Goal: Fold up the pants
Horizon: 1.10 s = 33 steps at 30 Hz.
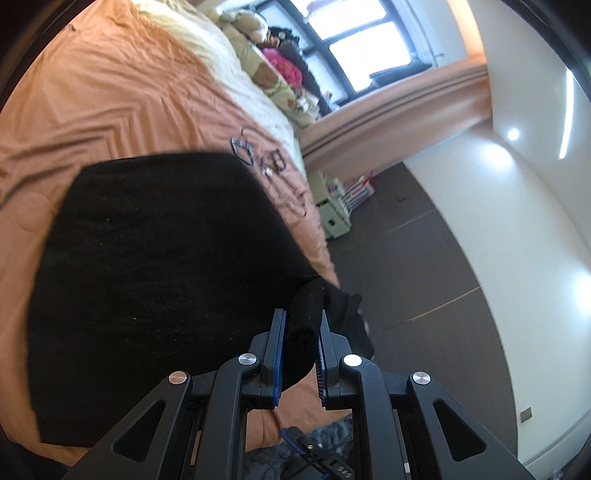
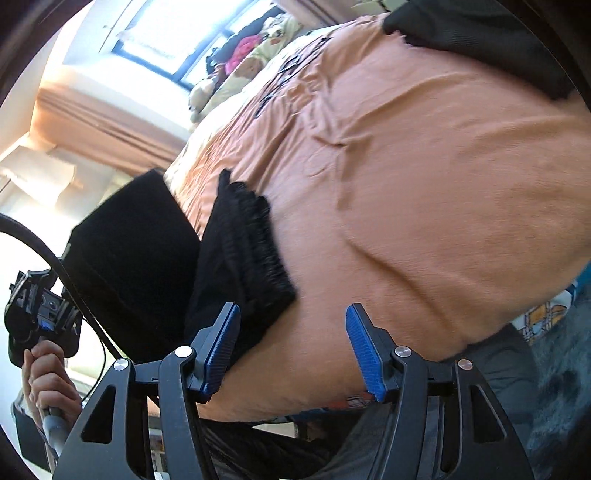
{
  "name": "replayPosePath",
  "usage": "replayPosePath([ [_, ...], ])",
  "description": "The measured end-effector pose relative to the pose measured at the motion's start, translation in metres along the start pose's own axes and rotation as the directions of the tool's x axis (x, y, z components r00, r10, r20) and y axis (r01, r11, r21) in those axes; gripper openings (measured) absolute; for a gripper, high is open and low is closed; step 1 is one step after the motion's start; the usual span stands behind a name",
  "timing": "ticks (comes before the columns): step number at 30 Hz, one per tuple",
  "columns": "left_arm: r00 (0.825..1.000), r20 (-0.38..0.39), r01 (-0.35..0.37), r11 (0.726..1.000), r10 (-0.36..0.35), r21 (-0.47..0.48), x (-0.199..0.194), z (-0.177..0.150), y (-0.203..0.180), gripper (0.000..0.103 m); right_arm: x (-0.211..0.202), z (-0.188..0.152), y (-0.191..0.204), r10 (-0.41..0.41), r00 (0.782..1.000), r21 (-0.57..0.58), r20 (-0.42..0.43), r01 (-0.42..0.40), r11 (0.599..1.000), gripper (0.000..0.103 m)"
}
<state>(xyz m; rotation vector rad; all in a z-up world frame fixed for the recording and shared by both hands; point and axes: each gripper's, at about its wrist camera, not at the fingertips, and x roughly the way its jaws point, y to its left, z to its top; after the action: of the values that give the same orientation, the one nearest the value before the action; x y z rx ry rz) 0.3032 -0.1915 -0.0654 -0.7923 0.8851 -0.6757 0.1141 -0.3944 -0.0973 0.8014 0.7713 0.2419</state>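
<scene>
Black pants point(image 1: 155, 266) lie spread flat on the orange bedspread point(image 1: 110, 96), reaching the bed's right edge. My left gripper point(image 1: 301, 317) is shut on a rolled fold of the pants at that edge, black cloth filling the gap between the blue pads. In the right wrist view the pants point(image 2: 243, 258) hang lifted at the left, the ribbed waistband resting on the bedspread point(image 2: 424, 184). My right gripper point(image 2: 293, 347) stands open just in front of that waistband. Its left fingertip overlaps the cloth edge and nothing is pressed between the pads. A person's hand point(image 2: 48, 373) grips the left gripper's handle at the far left.
Small wire and metal items point(image 1: 258, 158) lie on the bedspread beyond the pants. Pillows and plush toys point(image 1: 258, 55) pile up at the window end. Dark floor point(image 1: 406, 258) and a pale cabinet point(image 1: 334, 214) are right of the bed. Another dark garment point(image 2: 480, 33) lies further off.
</scene>
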Motion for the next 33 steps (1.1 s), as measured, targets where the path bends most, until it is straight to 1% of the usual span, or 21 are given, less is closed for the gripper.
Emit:
replayPosePath([
  [2, 0.999, -0.032, -0.017, 1.0, 0.016, -0.013, 0.018, -0.006, 0.005, 0.015, -0.004, 0.001, -0.008, -0.008, 1.0, 0.015, 0.005, 0.008, 1.0, 0.058],
  [5, 0.997, -0.076, -0.017, 0.999, 0.015, -0.027, 0.039, -0.017, 0.013, 0.015, -0.006, 0.004, -0.019, -0.016, 1.0, 0.034, 0.009, 0.016, 0.999, 0.058],
  [10, 0.994, -0.106, -0.041, 0.999, 0.04, -0.009, 0.052, -0.031, 0.011, 0.014, -0.008, 0.004, -0.029, -0.024, 1.0, 0.055, 0.002, 0.024, 0.998, 0.058],
  [15, 0.99, -0.129, -0.047, 0.999, 0.048, 0.01, 0.058, -0.047, 0.005, 0.014, -0.008, 0.002, -0.023, -0.012, 1.0, 0.045, -0.006, 0.013, 0.999, 0.058],
  [19, 0.982, -0.167, -0.081, 0.996, 0.085, 0.031, 0.07, -0.057, 0.008, 0.015, -0.001, 0.002, -0.02, -0.005, 1.0, 0.041, -0.019, 0.006, 0.999, 0.058],
  [20, 0.979, -0.18, -0.09, 0.995, 0.094, 0.03, 0.072, -0.058, 0.01, 0.018, -0.002, 0.001, -0.017, -0.002, 1.0, 0.037, -0.021, 0.003, 0.999, 0.058],
  [21, 0.978, -0.19, -0.086, 0.996, 0.088, 0.02, 0.072, -0.059, 0.012, 0.026, -0.002, 0.001, -0.015, -0.001, 1.0, 0.032, -0.022, 0.001, 0.999, 0.058],
  [22, 0.978, -0.2, -0.064, 0.998, 0.064, 0.005, 0.071, -0.06, 0.014, 0.033, -0.002, 0.001, -0.013, 0.001, 1.0, 0.027, -0.022, 0.0, 1.0, 0.058],
  [23, 0.978, -0.206, -0.034, 0.999, 0.031, -0.013, 0.068, -0.06, 0.016, 0.048, -0.001, 0.002, -0.01, 0.003, 1.0, 0.021, -0.02, -0.002, 1.0, 0.058],
  [24, 0.979, -0.201, -0.027, 1.0, 0.024, -0.014, 0.066, -0.06, 0.017, 0.059, -0.001, 0.002, -0.008, 0.004, 1.0, 0.014, -0.019, -0.004, 1.0, 0.058],
  [25, 0.981, -0.19, -0.031, 1.0, 0.029, -0.006, 0.063, -0.058, 0.015, 0.061, -0.001, 0.002, -0.004, 0.007, 1.0, 0.009, -0.017, -0.007, 1.0, 0.058],
  [27, 0.985, -0.17, -0.037, 0.999, 0.038, 0.008, 0.052, -0.055, 0.016, 0.062, -0.001, 0.003, 0.002, 0.013, 1.0, 0.0, -0.012, -0.013, 1.0, 0.058],
  [29, 0.987, -0.154, -0.04, 0.999, 0.039, 0.0, 0.042, -0.051, 0.021, 0.063, 0.001, 0.004, 0.007, 0.02, 1.0, -0.005, -0.008, -0.02, 1.0, 0.058],
  [33, 0.991, -0.115, -0.07, 0.998, 0.069, -0.007, 0.017, -0.042, 0.037, 0.064, 0.012, 0.004, 0.019, 0.032, 0.999, -0.022, -0.018, -0.032, 0.999, 0.058],
])
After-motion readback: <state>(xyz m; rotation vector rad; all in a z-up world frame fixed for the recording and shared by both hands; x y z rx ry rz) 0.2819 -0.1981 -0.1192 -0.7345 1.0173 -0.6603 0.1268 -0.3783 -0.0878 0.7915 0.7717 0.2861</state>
